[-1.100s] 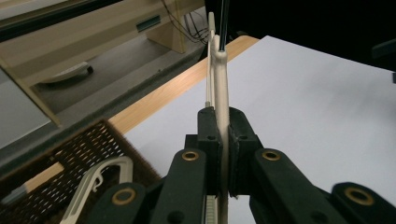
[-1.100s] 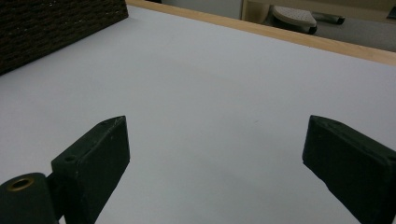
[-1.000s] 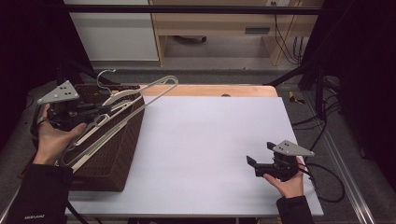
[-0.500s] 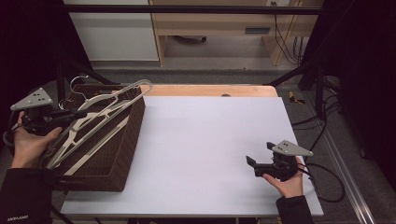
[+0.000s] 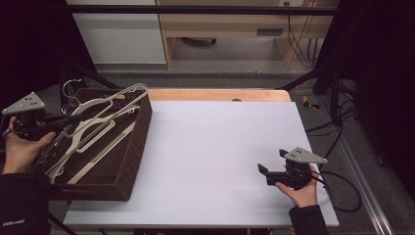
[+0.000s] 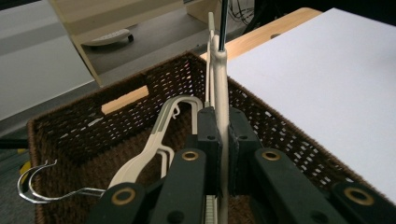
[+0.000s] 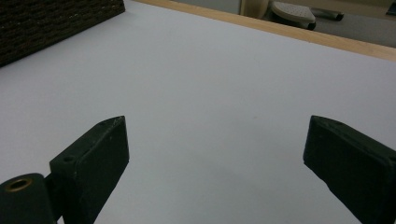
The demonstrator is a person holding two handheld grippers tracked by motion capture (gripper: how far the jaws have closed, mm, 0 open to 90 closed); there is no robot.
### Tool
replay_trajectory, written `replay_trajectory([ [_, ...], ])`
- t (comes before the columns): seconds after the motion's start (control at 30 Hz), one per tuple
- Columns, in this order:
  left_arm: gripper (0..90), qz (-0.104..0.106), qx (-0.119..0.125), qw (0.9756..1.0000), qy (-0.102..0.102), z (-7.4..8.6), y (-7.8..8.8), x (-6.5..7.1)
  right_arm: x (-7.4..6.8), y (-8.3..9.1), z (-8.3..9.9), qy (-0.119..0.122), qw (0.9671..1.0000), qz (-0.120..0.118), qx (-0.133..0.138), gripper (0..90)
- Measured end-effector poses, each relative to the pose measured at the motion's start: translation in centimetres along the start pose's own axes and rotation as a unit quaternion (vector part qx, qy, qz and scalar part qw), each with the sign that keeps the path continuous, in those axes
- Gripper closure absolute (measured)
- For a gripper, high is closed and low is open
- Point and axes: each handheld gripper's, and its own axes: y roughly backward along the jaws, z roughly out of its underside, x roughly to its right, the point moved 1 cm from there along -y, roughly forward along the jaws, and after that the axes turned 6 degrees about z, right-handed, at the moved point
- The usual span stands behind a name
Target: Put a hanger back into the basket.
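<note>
The left claw (image 6: 219, 140) is clamped on the flat edge of a cream plastic clothes hanger (image 6: 219, 79), its two black jaws pressed against either side of the hanger's body, which runs straight ahead from the jaws and ends in a thin dark rod. Below and ahead of that claw sits the dark brown woven wicker basket (image 6: 116, 107), with a slot handle in its far wall. More cream hangers (image 6: 159, 140) lie inside it just to the claw's left, their silver wire hooks (image 6: 35, 189) curling over the near rim. In the high view the left claw (image 5: 49, 122) holds the hanger (image 5: 105, 105) tilted across the basket (image 5: 139, 134). The right claw (image 7: 215, 158) rests with jaws wide apart and nothing between them, low over the pale white worktop (image 7: 233, 84), well apart from the basket.
</note>
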Motion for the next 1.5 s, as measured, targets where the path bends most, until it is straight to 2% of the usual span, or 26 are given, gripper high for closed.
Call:
replay_trajectory([
  [0.27, 85.8, -0.008, -0.008, 0.9996, 0.025, 2.1, -0.6, -1.3, 0.1, 0.0, 0.0, 0.002, 1.0000, 0.001, 0.000, 7.3],
  [0.33, 85.8, -0.006, -0.006, 0.9996, 0.028, 2.3, -0.9, -1.3, 0.1, 0.0, 0.0, 0.003, 1.0000, 0.001, 0.000, 7.3],
  [0.4, 85.8, -0.006, -0.021, 0.9994, 0.028, 2.6, -1.5, -1.1, 0.1, 0.0, 0.0, 0.003, 1.0000, 0.002, -0.001, 7.3],
  [0.5, 85.7, 0.000, -0.025, 0.9989, 0.040, 3.2, -2.3, -1.0, 0.0, 0.0, 0.1, 0.003, 1.0000, 0.001, -0.001, 7.3],
  [0.63, 85.4, 0.011, -0.024, 0.9970, 0.073, 4.6, -3.3, -0.9, 0.1, 0.1, 0.0, 0.001, 1.0000, 0.000, 0.000, 7.4],
  [0.8, 84.8, 0.011, -0.051, 0.9928, 0.107, 6.2, -4.7, -1.1, 0.0, 0.0, 0.0, 0.003, 1.0000, 0.001, -0.001, 7.4],
  [0.87, 84.6, 0.010, -0.063, 0.9915, 0.114, 6.6, -5.3, -1.1, 0.0, 0.0, 0.0, 0.001, 1.0000, 0.000, -0.001, 7.4],
  [0.97, 84.0, -0.008, -0.072, 0.9900, 0.122, 6.6, -5.7, -1.0, 0.0, 0.1, 0.0, 0.000, 1.0000, 0.000, -0.001, 7.4],
  [1.03, 82.9, -0.035, -0.078, 0.9875, 0.133, 6.6, -5.6, -1.0, 0.1, 0.1, 0.0, 0.000, 1.0000, 0.000, -0.001, 7.4],
  [1.07, 81.9, -0.056, -0.083, 0.9861, 0.133, 6.6, -5.4, -1.1, 0.0, 0.1, 0.0, 0.000, 1.0000, -0.001, -0.001, 7.4],
  [1.13, 75.3, -0.083, -0.076, 0.9847, 0.133, 6.7, -4.9, -1.0, 0.0, 0.1, 0.0, -0.001, 1.0000, -0.001, -0.001, 7.4],
  [1.17, 71.1, -0.089, -0.070, 0.9845, 0.134, 6.8, -4.7, -1.0, 0.0, 0.1, 0.0, -0.001, 1.0000, -0.001, 0.000, 7.4],
  [1.23, 70.5, -0.098, -0.062, 0.9848, 0.129, 7.0, -4.2, -0.6, 0.1, 0.1, 0.0, -0.001, 1.0000, -0.001, 0.000, 7.4],
  [1.4, 61.5, -0.139, -0.041, 0.9808, 0.130, 7.0, -3.0, 0.5, 0.0, 0.1, 0.0, -0.001, 1.0000, -0.001, -0.001, 7.4],
  [1.43, 59.8, -0.142, -0.039, 0.9808, 0.128, 7.0, -2.8, 0.7, 0.0, 0.1, 0.0, 0.000, 1.0000, -0.001, 0.000, 7.4],
  [1.47, 58.7, -0.140, -0.026, 0.9817, 0.126, 6.9, -2.6, 1.2, 0.0, 0.1, 0.0, 0.000, 1.0000, -0.001, 0.000, 7.3],
  [1.5, 56.5, -0.137, -0.023, 0.9825, 0.125, 6.8, -2.5, 1.5, 0.1, 0.1, 0.0, 0.000, 1.0000, -0.001, 0.000, 7.3],
])
